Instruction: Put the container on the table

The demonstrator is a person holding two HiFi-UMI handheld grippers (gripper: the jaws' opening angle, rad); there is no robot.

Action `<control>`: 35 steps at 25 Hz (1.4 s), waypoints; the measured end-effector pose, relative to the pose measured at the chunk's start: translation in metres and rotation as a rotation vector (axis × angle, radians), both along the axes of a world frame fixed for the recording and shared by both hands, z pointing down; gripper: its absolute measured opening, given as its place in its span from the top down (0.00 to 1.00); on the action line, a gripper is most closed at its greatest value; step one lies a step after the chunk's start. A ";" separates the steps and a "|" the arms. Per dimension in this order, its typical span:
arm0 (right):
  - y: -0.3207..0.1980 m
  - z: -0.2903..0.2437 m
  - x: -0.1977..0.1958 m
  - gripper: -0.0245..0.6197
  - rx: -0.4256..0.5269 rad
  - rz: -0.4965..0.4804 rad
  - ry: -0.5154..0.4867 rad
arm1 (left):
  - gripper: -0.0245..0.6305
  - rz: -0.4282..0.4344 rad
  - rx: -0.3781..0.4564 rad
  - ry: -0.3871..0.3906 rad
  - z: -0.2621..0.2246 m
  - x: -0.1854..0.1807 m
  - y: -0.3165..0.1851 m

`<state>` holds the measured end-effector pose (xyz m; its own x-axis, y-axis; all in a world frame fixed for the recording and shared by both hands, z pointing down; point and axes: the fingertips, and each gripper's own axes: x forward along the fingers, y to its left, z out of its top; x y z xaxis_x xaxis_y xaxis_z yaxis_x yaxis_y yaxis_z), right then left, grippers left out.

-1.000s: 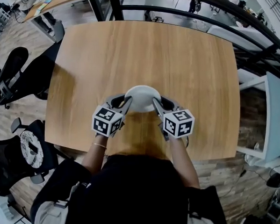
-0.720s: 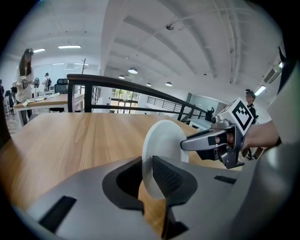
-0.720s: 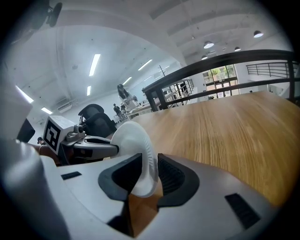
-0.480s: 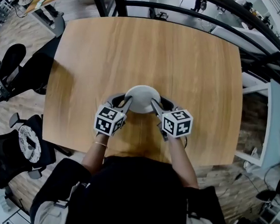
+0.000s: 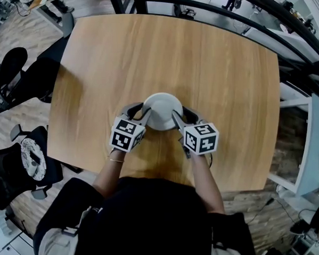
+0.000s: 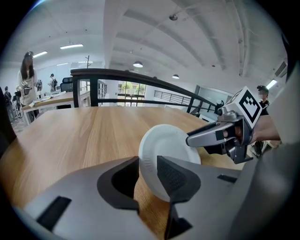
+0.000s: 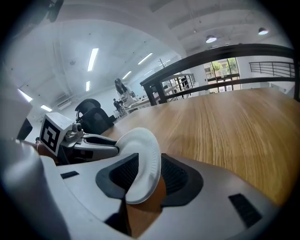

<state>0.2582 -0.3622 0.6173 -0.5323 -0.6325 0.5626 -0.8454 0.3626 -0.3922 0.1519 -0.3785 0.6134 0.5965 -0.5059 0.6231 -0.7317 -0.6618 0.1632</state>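
Risk: my left tongs (image 6: 148, 176) and right tongs (image 7: 149, 174) are opening with the rim of the container (image 5: 162, 109) between their jaws, low at the near middle of the worktop (image 5: 198, 58), so a dragging pad could tip it.

right gripper (image 7: 150, 174), fingers (image 7: 178, 177) opening, with the near rim of the white container (image 7: 140, 150) standing between them. left gripper (image 7: 112, 144), fingers likewise opening, at the container's far rim. wooden counter (image 7: 225, 126) beneath; dark railing (image 7: 211, 58) beyond; black chairs (image 7: 93, 112) behind the left gripper.
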 end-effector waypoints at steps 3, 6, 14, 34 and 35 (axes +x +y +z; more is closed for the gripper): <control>-0.001 0.003 0.000 0.73 -0.006 -0.001 0.003 | 0.77 -0.005 -0.012 -0.016 0.005 0.001 0.000; 0.000 0.007 -0.003 0.73 -0.012 0.000 0.008 | 0.74 -0.008 -0.026 -0.022 0.010 -0.001 0.001; 0.001 0.013 0.002 0.71 -0.012 0.014 0.031 | 0.72 -0.015 -0.040 -0.030 0.016 -0.002 0.002; 0.000 -0.055 0.003 0.83 0.146 0.052 -0.021 | 0.74 -0.041 0.060 0.071 -0.051 0.001 0.012; 0.001 -0.062 0.003 0.85 0.163 0.055 -0.028 | 0.76 -0.039 0.073 0.078 -0.057 0.002 0.014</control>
